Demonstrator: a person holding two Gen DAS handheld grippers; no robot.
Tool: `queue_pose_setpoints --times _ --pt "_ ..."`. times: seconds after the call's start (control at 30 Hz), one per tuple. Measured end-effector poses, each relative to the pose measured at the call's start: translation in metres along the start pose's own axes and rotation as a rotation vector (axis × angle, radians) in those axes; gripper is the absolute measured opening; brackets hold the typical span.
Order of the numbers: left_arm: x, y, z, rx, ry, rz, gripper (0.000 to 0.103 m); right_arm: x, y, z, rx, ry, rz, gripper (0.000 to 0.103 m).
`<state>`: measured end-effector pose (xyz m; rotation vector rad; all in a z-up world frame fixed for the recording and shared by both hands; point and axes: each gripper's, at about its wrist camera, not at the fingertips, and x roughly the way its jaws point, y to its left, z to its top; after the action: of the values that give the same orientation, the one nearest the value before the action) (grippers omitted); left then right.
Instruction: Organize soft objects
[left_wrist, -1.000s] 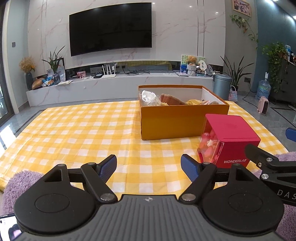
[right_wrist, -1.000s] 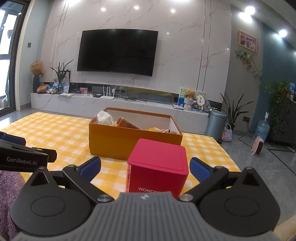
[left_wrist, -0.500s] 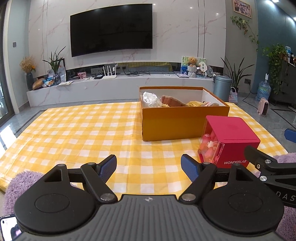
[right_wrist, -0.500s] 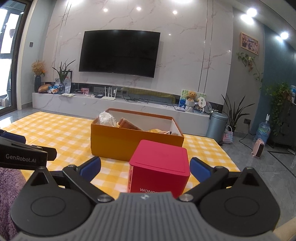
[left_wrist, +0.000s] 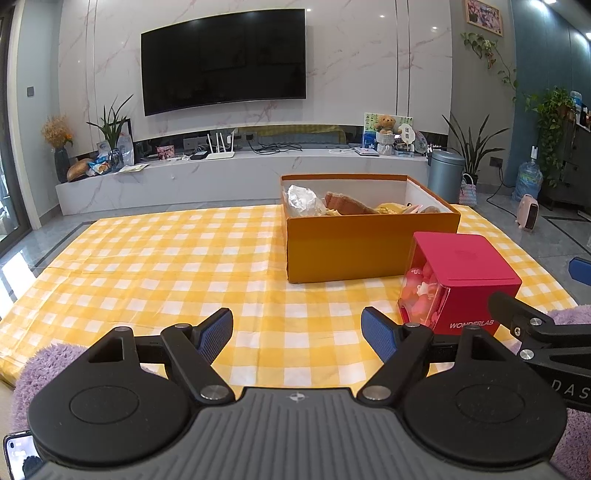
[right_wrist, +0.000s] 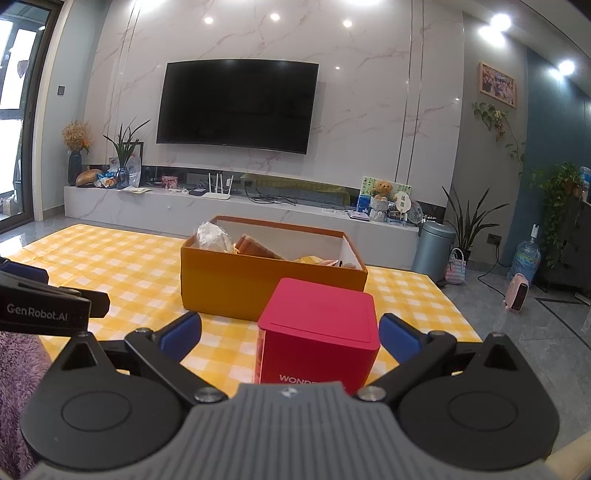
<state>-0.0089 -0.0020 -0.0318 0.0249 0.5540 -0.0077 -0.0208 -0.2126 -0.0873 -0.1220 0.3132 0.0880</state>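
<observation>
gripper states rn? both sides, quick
Left gripper: open, empty, above the checked cloth.
Right gripper: open, holding nothing; red box sits between its fingers, no contact visible.

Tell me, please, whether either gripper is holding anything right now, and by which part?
Nothing is held. The left gripper and the right gripper are both open; the red cube-shaped box sits between the right fingers, ungripped.
</observation>
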Motion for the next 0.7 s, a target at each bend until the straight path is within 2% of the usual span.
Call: queue_pose_setpoints --times 0.37,0.7 --pt "-0.0004 0.0012 0.0017 -0.002 0.003 0.003 0.093 -0.0001 -0.0009 -0.0004 0.009 0.005 0.005 0.1" --pt "-0.0007 0.0017 0.0021 0.001 0.004 0.006 0.097 0.0013 -0.0013 -0.0006 0.015 0.007 0.003 0.1"
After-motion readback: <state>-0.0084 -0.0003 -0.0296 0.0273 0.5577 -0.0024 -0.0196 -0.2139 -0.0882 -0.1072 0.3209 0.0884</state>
